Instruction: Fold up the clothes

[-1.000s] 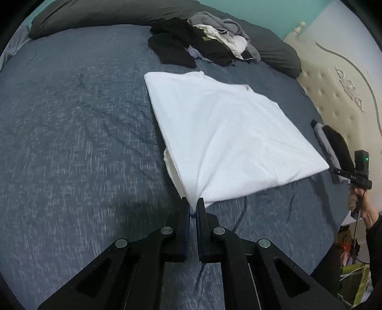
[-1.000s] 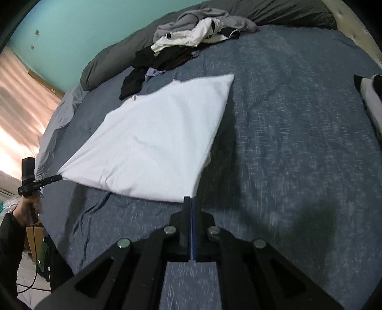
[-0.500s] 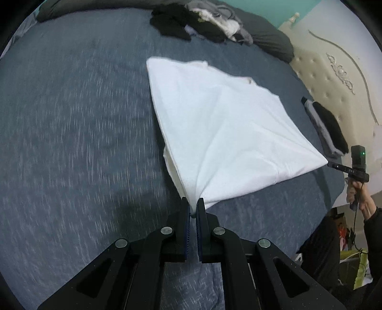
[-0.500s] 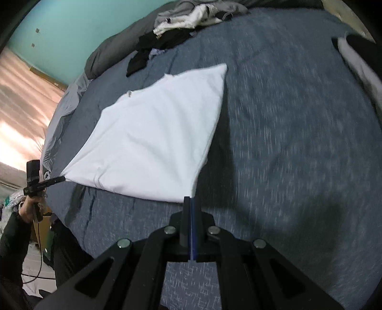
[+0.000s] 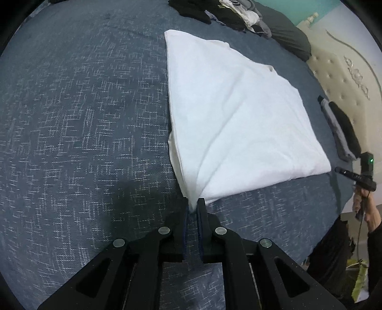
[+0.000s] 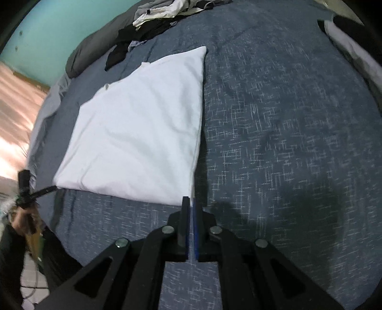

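Note:
A folded white garment (image 5: 238, 114) lies flat on the blue bedcover (image 5: 83, 119). My left gripper (image 5: 192, 205) is at its near left corner. The jaws are opening: a narrow gap shows, and the cloth's tip still sits between the fingertips. My right gripper (image 6: 191, 200) is at the other near corner of the garment (image 6: 143, 124). Its jaws are also opening, a thin slit with the white edge in it. Each view shows the other gripper at the far corner: the right gripper (image 5: 343, 171) and the left gripper (image 6: 45, 190), both hand-held.
A heap of unfolded dark and light clothes (image 5: 229, 12) lies at the far side by a grey pillow (image 5: 286, 35). A small stack of folded dark items (image 5: 339, 128) sits beside the cream tufted headboard (image 5: 346, 78). The bed's edge runs just behind both grippers.
Both grippers have come down toward the bed with the garment's corners, and the cloth has settled flat. Their jaws, shut before, have parted slightly.

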Available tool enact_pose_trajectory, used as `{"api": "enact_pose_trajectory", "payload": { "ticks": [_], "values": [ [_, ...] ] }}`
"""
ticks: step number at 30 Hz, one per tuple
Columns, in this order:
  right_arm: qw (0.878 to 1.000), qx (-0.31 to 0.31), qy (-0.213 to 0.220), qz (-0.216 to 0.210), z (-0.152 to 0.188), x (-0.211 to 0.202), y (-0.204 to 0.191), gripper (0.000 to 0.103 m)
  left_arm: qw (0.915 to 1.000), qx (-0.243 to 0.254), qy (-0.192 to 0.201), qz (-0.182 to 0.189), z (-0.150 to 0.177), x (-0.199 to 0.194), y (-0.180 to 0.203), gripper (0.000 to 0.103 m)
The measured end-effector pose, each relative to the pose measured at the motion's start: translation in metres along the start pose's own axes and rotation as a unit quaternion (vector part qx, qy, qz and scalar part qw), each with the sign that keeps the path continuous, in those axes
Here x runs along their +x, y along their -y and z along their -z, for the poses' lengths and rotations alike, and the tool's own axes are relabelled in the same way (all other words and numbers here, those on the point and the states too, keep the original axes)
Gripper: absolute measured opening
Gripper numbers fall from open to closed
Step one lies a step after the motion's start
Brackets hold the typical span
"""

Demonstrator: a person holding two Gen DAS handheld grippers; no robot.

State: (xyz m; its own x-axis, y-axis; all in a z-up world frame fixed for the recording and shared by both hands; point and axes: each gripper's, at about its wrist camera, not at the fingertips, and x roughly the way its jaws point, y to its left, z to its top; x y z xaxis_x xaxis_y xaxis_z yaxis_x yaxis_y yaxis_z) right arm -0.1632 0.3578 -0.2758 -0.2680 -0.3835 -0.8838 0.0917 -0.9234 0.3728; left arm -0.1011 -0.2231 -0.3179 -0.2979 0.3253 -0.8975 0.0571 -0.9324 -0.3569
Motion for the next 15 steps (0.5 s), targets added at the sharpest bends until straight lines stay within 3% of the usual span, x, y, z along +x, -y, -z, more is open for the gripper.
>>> {"api": "enact_pose_trajectory", "payload": {
  "ticks": [1,2,3,10,12,13,15],
  "values": [
    [1.000,-0.004,-0.002,-0.004,0.000,0.002,-0.002,0.023,1.0000,0.000,0.000,0.000,0.001,-0.001,0.001,0.017],
    [1.000,-0.009,-0.005,-0.008,0.000,0.004,-0.005,0.042,1.0000,0.001,0.001,0.001,0.002,-0.001,0.001,0.026],
    [1.000,-0.014,-0.009,-0.006,-0.001,0.008,-0.008,0.051,1.0000,0.001,0.001,0.002,0.002,0.000,0.001,0.033],
    [0.998,-0.042,-0.042,0.024,-0.003,0.044,-0.020,0.051,0.9999,0.012,-0.007,-0.001,0.004,0.013,0.004,0.035],
    [0.997,-0.053,-0.045,0.031,-0.002,0.049,-0.023,0.029,0.9999,0.012,-0.010,-0.003,0.003,0.018,0.004,0.034],
    [0.997,-0.056,-0.046,0.032,-0.002,0.050,-0.024,0.024,0.9999,0.014,-0.009,-0.002,0.002,0.019,0.004,0.033],
    [0.997,-0.060,-0.043,0.029,-0.003,0.050,-0.025,0.007,0.9997,0.021,-0.009,-0.006,0.001,0.022,0.006,0.005]
  ]
}}
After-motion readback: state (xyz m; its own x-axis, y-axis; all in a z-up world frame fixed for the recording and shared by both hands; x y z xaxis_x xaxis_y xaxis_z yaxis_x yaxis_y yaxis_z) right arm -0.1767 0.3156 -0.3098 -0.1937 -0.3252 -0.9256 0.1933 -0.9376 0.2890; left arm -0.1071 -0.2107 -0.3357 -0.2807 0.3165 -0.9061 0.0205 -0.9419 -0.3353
